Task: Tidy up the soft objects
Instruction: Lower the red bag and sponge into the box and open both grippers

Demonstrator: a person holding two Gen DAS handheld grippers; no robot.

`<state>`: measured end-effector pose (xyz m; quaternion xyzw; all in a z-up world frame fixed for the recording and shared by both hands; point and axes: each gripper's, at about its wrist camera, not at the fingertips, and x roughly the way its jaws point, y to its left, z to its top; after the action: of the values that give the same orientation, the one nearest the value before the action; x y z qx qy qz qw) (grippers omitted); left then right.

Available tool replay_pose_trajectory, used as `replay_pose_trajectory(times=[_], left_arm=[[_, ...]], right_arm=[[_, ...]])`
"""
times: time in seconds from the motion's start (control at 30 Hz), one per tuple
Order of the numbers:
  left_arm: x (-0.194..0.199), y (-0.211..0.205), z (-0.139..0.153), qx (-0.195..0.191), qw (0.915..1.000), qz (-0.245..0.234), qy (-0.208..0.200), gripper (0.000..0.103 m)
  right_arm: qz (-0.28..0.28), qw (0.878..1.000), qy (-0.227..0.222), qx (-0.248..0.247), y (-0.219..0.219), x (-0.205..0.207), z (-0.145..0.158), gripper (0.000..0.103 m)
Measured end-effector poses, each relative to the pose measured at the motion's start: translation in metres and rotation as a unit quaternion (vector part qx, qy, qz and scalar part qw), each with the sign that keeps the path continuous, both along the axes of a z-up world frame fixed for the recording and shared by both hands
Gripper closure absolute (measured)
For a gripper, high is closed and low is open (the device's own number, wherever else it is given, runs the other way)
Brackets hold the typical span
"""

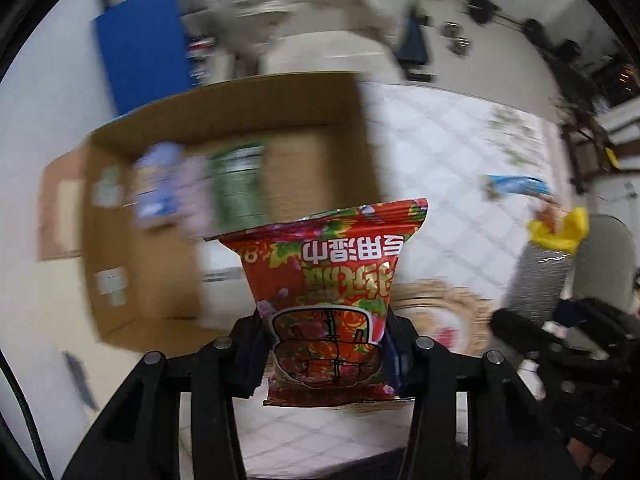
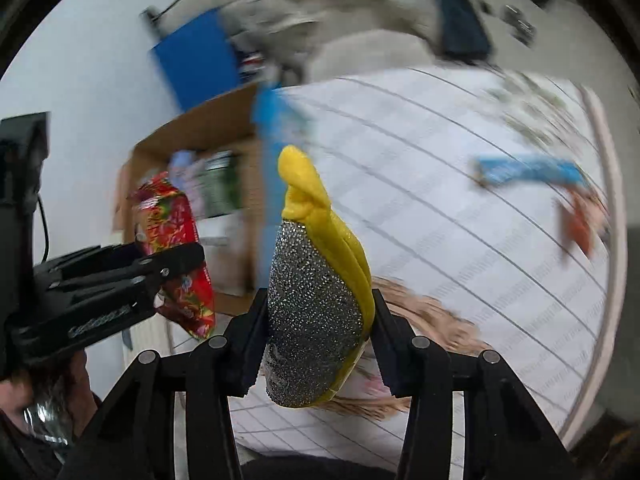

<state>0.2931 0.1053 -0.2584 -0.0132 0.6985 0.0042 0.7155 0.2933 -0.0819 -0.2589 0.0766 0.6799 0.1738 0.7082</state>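
Observation:
My left gripper [image 1: 326, 344] is shut on a red flowered tissue pack [image 1: 332, 280] and holds it up in front of an open cardboard box [image 1: 352, 100]. The box holds a purple pack [image 1: 160, 184] and a green pack [image 1: 236, 184]. My right gripper [image 2: 316, 340] is shut on a yellow sponge with a silver scouring face [image 2: 316, 304]. In the right wrist view the left gripper [image 2: 172, 264] and its red pack [image 2: 176, 240] are at the left, near the box [image 2: 208, 128]. The sponge also shows at the right of the left wrist view [image 1: 544, 272].
A white quilted table cover [image 1: 448, 168] lies right of the box. A blue packet [image 2: 528, 170] and an orange-red item [image 2: 580, 224] lie on it. A woven mat [image 1: 440, 308] lies near the grippers. A blue panel [image 1: 140, 48] stands behind the box.

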Motion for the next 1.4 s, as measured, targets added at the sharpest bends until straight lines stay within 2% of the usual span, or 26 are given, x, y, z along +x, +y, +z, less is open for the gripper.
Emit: replay_pose_trajectory(times=[0.1,0.23,0.4,0.5,0.73,0.83,0.9,0.97,1.03,1.17,1.2,1.27,1.33,1.4], left_arm=[[-0.001,0.049,-0.015,0.033,0.999,0.023,0.017,0.06],[0.007,0.096,-0.054,0.033,0.9964,0.054,0.056,0.06],[0.015,0.121,-0.094,0.048,0.9936,0.048,0.09,0.06],[0.014,0.125,-0.116,0.039,0.9915,0.046,0.115,0.06],[0.006,0.124,-0.149,0.036,0.9875,0.028,0.151,0.058],[0.003,0.128,-0.147,0.02,0.9862,0.039,0.16,0.057],[0.0,0.132,-0.14,0.002,0.9867,0.048,0.155,0.048],[-0.003,0.136,-0.129,0.002,0.9887,0.048,0.142,0.045],[-0.005,0.139,-0.114,0.001,0.9905,0.05,0.128,0.045],[-0.01,0.142,-0.084,-0.005,0.9933,0.057,0.1,0.043],[-0.013,0.142,-0.076,-0.008,0.9941,0.059,0.091,0.04],[-0.019,0.141,-0.061,-0.011,0.9953,0.062,0.073,0.014],[-0.029,0.143,-0.047,-0.011,0.9964,0.066,0.053,0.008],[-0.039,0.139,-0.033,-0.004,0.997,0.07,0.035,0.007]], right_arm=[[0.036,0.999,-0.006,-0.017,0.062,-0.001,0.0,0.053],[0.064,0.996,-0.001,-0.069,0.13,0.011,-0.027,0.053],[0.069,0.992,0.018,-0.108,0.154,0.027,-0.065,0.053],[0.072,0.99,0.031,-0.12,0.159,0.034,-0.092,0.053],[0.069,0.986,0.048,-0.145,0.166,0.033,-0.122,0.053],[0.07,0.985,0.057,-0.145,0.167,0.03,-0.128,0.051],[0.067,0.986,0.067,-0.139,0.166,0.028,-0.129,0.049],[0.064,0.986,0.075,-0.136,0.165,0.026,-0.128,0.044],[0.063,0.986,0.071,-0.134,0.165,0.022,-0.121,0.028],[0.059,0.989,0.061,-0.124,0.163,0.016,-0.1,0.024],[0.058,0.989,0.056,-0.124,0.163,0.014,-0.095,0.022],[0.057,0.99,0.043,-0.123,0.161,0.01,-0.083,0.011],[0.057,0.99,0.027,-0.125,0.16,0.003,-0.072,0.003],[0.056,0.99,0.011,-0.127,0.163,-0.001,-0.056,0.0]])
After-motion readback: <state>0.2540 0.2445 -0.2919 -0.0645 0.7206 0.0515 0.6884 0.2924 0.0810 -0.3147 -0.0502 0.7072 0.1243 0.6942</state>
